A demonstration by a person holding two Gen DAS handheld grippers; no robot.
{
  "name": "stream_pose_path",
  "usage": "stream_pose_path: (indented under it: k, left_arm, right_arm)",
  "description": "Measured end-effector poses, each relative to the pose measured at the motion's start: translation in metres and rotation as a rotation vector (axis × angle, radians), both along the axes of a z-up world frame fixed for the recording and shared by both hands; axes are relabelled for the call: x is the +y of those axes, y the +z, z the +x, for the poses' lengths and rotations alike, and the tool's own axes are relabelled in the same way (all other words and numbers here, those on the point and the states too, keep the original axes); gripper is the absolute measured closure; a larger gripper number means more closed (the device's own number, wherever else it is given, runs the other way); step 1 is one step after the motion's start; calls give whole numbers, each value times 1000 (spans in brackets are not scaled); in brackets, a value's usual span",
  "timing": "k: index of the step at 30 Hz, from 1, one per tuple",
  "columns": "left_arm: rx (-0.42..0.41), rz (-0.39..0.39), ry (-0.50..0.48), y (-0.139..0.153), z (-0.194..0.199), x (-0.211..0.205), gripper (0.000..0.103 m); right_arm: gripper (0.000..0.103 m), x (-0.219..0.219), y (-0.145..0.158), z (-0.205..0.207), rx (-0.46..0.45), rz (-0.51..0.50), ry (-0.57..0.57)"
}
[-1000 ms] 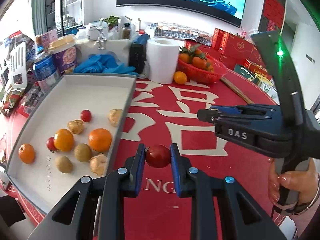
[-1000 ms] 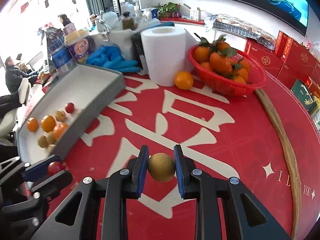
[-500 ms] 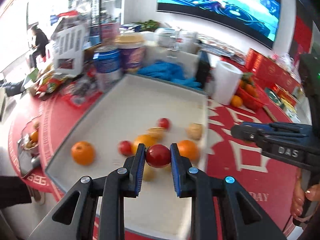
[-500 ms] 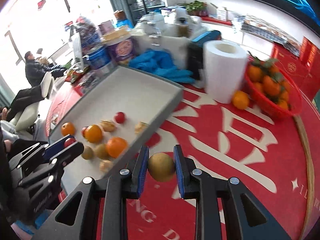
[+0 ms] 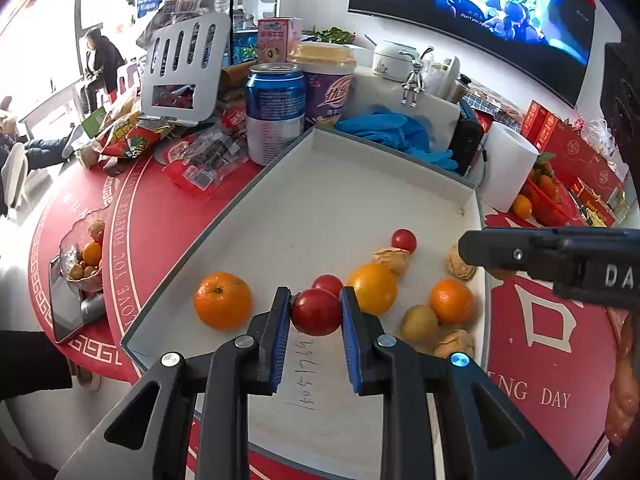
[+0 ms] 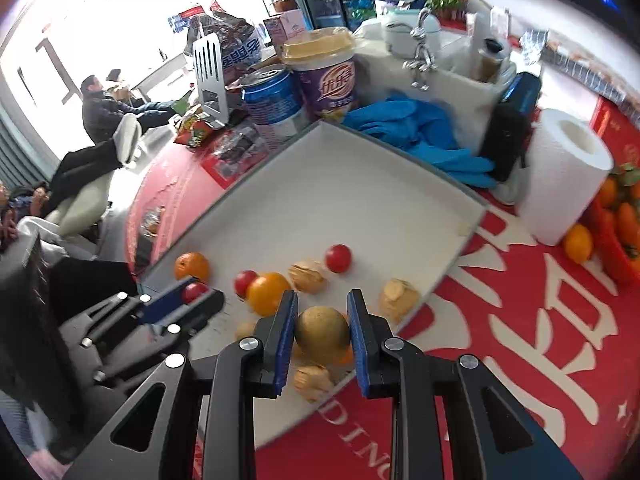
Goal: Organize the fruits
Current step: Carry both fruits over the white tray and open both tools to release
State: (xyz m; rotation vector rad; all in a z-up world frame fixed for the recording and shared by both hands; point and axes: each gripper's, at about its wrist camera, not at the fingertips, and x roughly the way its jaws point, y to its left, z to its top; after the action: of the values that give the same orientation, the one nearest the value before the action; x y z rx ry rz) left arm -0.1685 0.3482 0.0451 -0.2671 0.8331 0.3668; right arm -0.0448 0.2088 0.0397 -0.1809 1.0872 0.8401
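Note:
My left gripper (image 5: 316,312) is shut on a red cherry tomato (image 5: 316,313), held over the near part of the white tray (image 5: 344,200). My right gripper (image 6: 322,330) is shut on a round brownish-green fruit (image 6: 322,333) over the tray's near right edge. On the tray floor lie oranges (image 5: 223,300) (image 5: 372,288) (image 5: 451,301), two red tomatoes (image 5: 404,240) (image 5: 328,283), a small green-brown fruit (image 5: 419,323) and several walnuts (image 5: 392,259). In the left wrist view the right gripper's black fingers (image 5: 520,254) reach in from the right; the left gripper (image 6: 192,294) with its tomato shows at the left of the right wrist view.
Behind the tray stand a blue can (image 5: 275,108), a purple cup (image 5: 328,84), blue gloves (image 5: 396,132) and a paper roll (image 5: 506,168). A red basket of oranges (image 6: 620,220) sits at the right. Snack packets (image 5: 136,136) and a glass bowl of fruit (image 5: 86,256) lie left. People sit beyond the table.
Both grippers have swung left from the red tablecloth to over the tray, each still holding its fruit. The tray's fruits now lie right below the fingertips.

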Motion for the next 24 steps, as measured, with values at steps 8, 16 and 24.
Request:
stream_pose_path:
  k: [8,16,24]
  left_arm:
    - [12,-1,4,-3,4,4,76]
    - [21,-4,3,-7,9,6,76]
    - [32,-10,5,-10,12,7,76]
  right_arm:
    - [76,14,-1,6,33,-11,5]
    - [76,20,-6,7,24,-36,12]
    - [76,23,-10,6,0,-60,14]
